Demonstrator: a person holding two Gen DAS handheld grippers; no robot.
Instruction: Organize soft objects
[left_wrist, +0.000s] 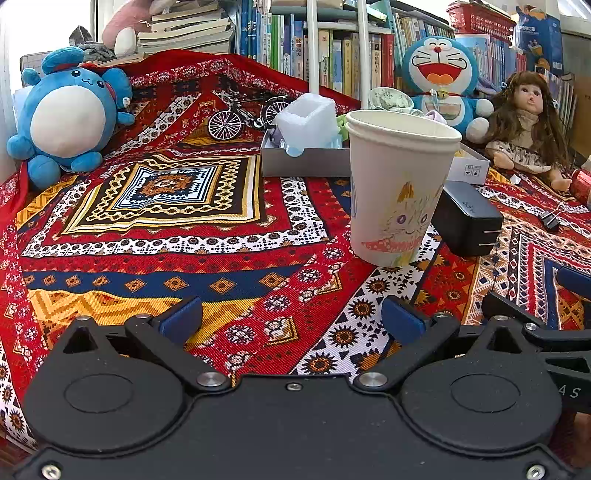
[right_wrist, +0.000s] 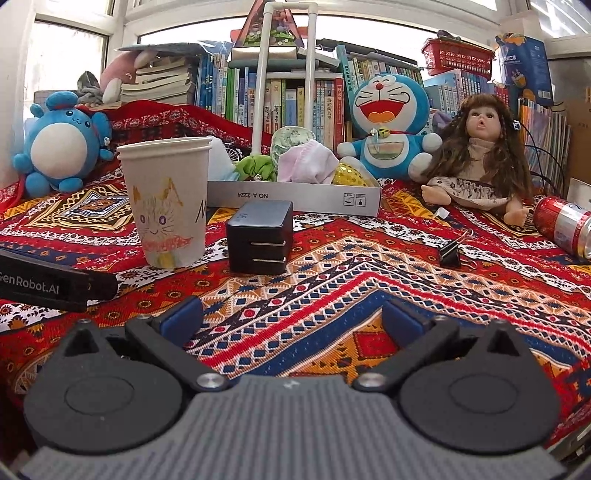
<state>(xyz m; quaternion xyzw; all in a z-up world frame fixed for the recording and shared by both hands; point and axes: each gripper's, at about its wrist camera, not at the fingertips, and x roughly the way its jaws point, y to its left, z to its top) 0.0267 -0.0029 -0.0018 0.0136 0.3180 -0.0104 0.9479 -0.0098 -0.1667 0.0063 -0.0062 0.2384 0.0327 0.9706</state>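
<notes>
A round blue plush (left_wrist: 70, 118) (right_wrist: 61, 144) leans at the far left of the patterned cloth. A blue-and-white cat plush (left_wrist: 441, 74) (right_wrist: 388, 125) and a long-haired doll (left_wrist: 524, 125) (right_wrist: 476, 155) sit at the back right. A grey shallow box (left_wrist: 306, 160) (right_wrist: 295, 194) holds a green fabric piece (right_wrist: 256, 166), a pink-white cloth (right_wrist: 306, 164) and a gold sequin item (right_wrist: 349, 173). My left gripper (left_wrist: 291, 319) is open above bare cloth, short of the paper cup (left_wrist: 397, 184). Over the cloth, near the front, my right gripper (right_wrist: 291, 317) is open with nothing in it.
Paper cup (right_wrist: 168, 199) with a cat drawing, black charger (right_wrist: 260, 236) (left_wrist: 467, 221), binder clip (right_wrist: 452, 251), red can (right_wrist: 565, 225) lying at right. A toy bicycle (left_wrist: 247, 114) and bookshelves (right_wrist: 295, 96) stand behind. The left gripper's body (right_wrist: 55, 284) juts in at left.
</notes>
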